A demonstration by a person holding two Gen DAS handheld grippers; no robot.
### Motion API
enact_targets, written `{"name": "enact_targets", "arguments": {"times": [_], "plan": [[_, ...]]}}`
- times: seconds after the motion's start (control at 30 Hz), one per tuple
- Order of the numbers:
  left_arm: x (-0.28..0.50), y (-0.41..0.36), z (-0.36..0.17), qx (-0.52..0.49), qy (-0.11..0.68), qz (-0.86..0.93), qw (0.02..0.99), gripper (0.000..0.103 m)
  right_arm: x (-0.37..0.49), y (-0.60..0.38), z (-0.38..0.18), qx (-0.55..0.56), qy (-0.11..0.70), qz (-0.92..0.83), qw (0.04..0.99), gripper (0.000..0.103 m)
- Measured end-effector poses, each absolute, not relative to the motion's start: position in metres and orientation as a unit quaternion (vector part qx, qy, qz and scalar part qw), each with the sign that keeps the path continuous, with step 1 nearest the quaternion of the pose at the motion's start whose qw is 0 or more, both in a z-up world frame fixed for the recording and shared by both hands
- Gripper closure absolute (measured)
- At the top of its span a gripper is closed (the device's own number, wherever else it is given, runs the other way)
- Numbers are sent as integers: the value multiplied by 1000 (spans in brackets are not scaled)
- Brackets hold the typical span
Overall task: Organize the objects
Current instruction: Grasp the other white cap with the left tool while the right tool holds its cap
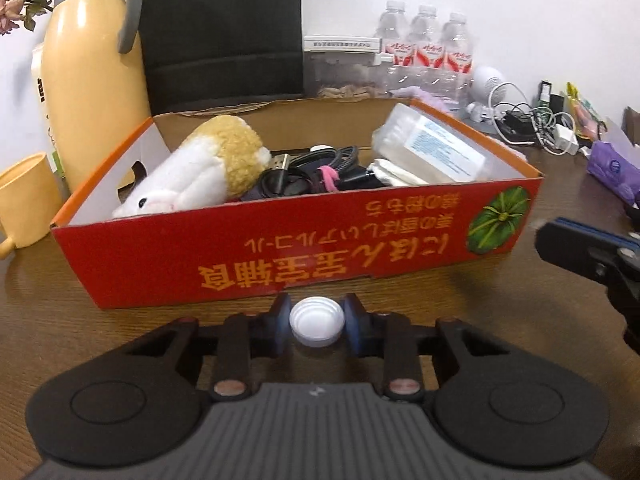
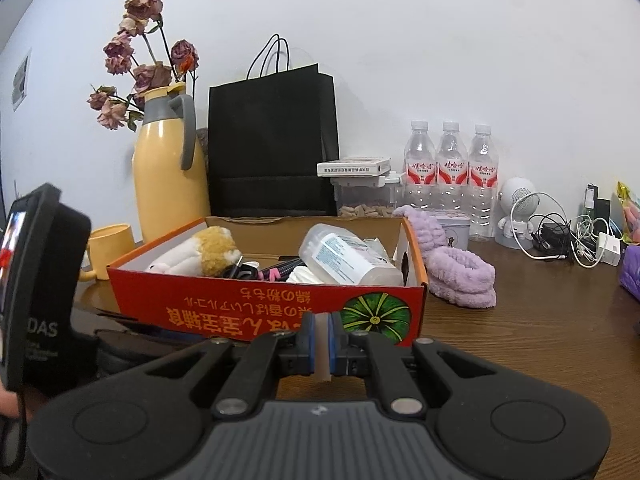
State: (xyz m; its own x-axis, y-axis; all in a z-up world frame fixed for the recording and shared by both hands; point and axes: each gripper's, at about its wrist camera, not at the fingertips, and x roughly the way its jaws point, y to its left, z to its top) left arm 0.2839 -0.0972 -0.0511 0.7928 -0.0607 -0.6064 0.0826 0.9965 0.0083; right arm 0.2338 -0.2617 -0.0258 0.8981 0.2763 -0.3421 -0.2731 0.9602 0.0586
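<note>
The left gripper [image 1: 316, 322] has its jaws narrowed onto a white bottle cap [image 1: 317, 321], the blue pads pressing on both its sides, just in front of the red box [image 1: 296, 246] on the wooden tabletop [image 1: 460, 312]. The right gripper [image 2: 322, 344] has its jaws nearly together on what looks like a thin pale strip [image 2: 322, 350], though its nature is unclear. Inside the box lie a plush toy [image 1: 200, 168], dark cables [image 1: 316, 170] and a clear plastic container [image 1: 430, 146]. A yellow jug [image 2: 168, 168] stands towards the tabletop's back edge.
</note>
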Motion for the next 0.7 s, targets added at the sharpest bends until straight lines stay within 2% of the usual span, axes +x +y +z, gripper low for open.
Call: {"name": "enact_targets", "arguments": {"times": [0.7], "plan": [[219, -78, -1, -24, 209, -31, 977, 74, 212, -247, -12, 11, 125, 133, 983, 98]]}}
